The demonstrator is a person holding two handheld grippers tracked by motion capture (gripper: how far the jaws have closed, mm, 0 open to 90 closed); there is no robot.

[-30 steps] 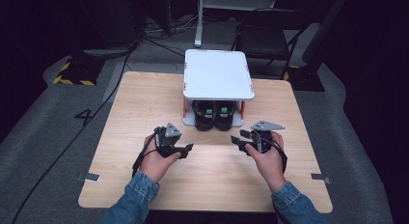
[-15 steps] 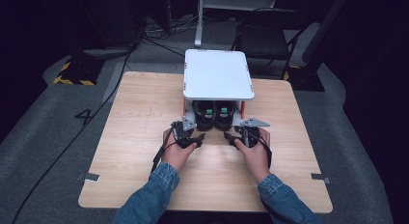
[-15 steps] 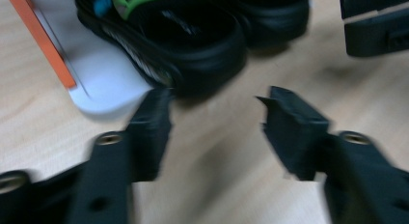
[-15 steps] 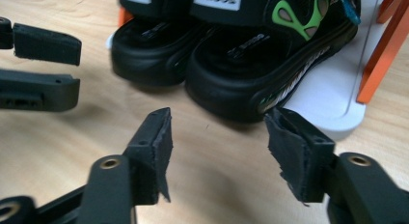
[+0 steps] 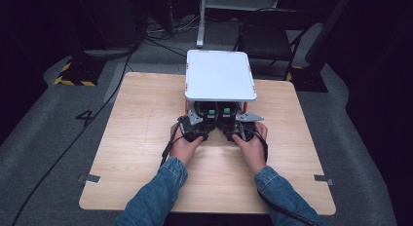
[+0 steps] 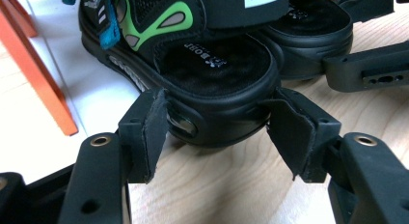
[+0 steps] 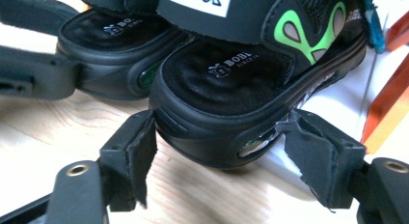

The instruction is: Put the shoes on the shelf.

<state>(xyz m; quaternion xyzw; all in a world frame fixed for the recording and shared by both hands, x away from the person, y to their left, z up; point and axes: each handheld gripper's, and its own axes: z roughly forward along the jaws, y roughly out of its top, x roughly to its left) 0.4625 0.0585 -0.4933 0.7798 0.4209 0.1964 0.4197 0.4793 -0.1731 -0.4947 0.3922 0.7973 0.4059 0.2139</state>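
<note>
Two black sandals with green trim stand side by side under a white shelf (image 5: 220, 75), heels toward the person. My left gripper (image 5: 198, 124) (image 6: 217, 105) sits at the heel of the left sandal (image 5: 208, 110) (image 6: 217, 84); its jaws have just been closing and both pads touch the heel's sides. My right gripper (image 5: 235, 124) (image 7: 222, 132) is at the heel of the right sandal (image 5: 225, 110) (image 7: 226, 89); its jaws have just been opening, and they flank the heel with a gap at the right pad.
The shelf stands on orange legs (image 6: 38, 74) (image 7: 386, 98) at the far middle of the wooden table (image 5: 146, 114), low over the sandals. Each gripper's jaw lies close beside the other sandal (image 6: 371, 67) (image 7: 34, 74). A dark chair stands beyond the table.
Both hands have moved forward and inward from the table's middle to the sandals' heels under the shelf. The jaws now flank the heels.
</note>
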